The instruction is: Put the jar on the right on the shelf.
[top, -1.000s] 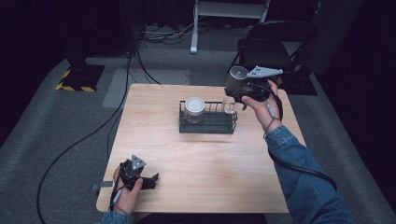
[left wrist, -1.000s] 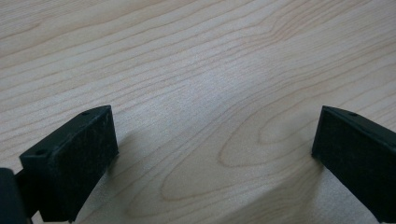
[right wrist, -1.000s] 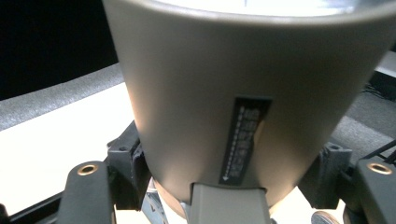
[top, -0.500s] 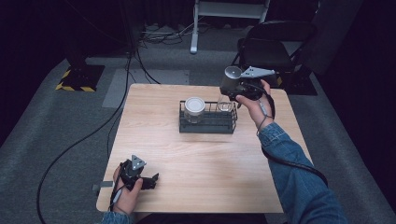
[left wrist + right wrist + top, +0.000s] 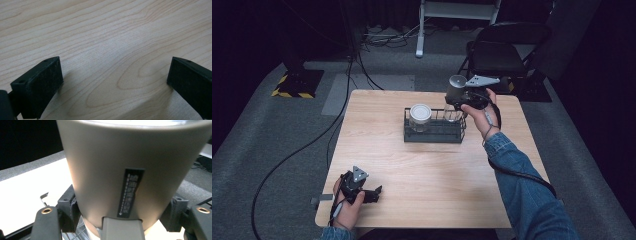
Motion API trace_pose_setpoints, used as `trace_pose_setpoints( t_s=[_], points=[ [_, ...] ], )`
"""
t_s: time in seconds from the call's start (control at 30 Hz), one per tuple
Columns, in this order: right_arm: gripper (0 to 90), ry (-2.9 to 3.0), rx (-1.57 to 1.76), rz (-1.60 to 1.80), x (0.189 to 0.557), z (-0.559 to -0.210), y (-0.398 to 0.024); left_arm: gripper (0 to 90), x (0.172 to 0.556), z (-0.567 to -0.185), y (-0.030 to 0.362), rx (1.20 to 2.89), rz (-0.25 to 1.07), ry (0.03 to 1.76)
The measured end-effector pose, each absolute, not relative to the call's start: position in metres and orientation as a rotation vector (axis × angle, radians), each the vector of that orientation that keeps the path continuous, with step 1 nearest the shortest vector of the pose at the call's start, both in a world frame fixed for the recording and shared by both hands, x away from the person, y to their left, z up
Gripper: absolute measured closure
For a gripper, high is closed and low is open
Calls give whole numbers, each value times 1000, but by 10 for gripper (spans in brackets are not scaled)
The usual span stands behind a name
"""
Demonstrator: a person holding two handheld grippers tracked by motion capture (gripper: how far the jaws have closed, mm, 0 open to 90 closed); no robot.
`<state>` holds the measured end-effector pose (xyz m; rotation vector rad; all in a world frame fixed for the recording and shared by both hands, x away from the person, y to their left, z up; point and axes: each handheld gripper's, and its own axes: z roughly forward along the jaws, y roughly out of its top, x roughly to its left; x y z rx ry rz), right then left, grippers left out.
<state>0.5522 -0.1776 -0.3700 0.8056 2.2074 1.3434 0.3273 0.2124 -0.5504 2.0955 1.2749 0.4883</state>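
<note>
My right gripper (image 5: pixel 458 96) is shut on a grey metal cup (image 5: pixel 456 83), held in the air over the right end of a black wire rack (image 5: pixel 434 135) at the table's back middle. In the right gripper view the cup (image 5: pixel 130 170), with a black label strip, sits between both jaws. A jar with a white lid (image 5: pixel 420 112) stands in the rack's left part, and a clear glass (image 5: pixel 452 115) in its right part. My left gripper (image 5: pixel 372 193) rests open on the table near the front left corner, with bare wood between its fingertips (image 5: pixel 115 80).
The wooden table (image 5: pixel 432 190) has wide bare room between the rack and the front edge. A black chair (image 5: pixel 507 50) stands behind the table's back right corner. Cables (image 5: pixel 357 65) trail over the grey floor at the left.
My right gripper has carried the grey cup leftward, from beyond the rack's right end to above it. The left gripper has stayed put.
</note>
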Motion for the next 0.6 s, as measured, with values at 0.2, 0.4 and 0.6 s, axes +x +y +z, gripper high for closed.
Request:
trace_pose_setpoints(
  t_s=[0.2,0.4,0.6],
  points=[
    [309,2217,811,1338,556,-378,-175,1,327,-550,212,2096,489,1275],
    [309,2228,818,1335,559,-387,-173,1,327,-550,212,2096,489,1275],
    [309,2248,821,1326,561,-396,-170,1,327,-550,212,2096,489,1275]
  ],
)
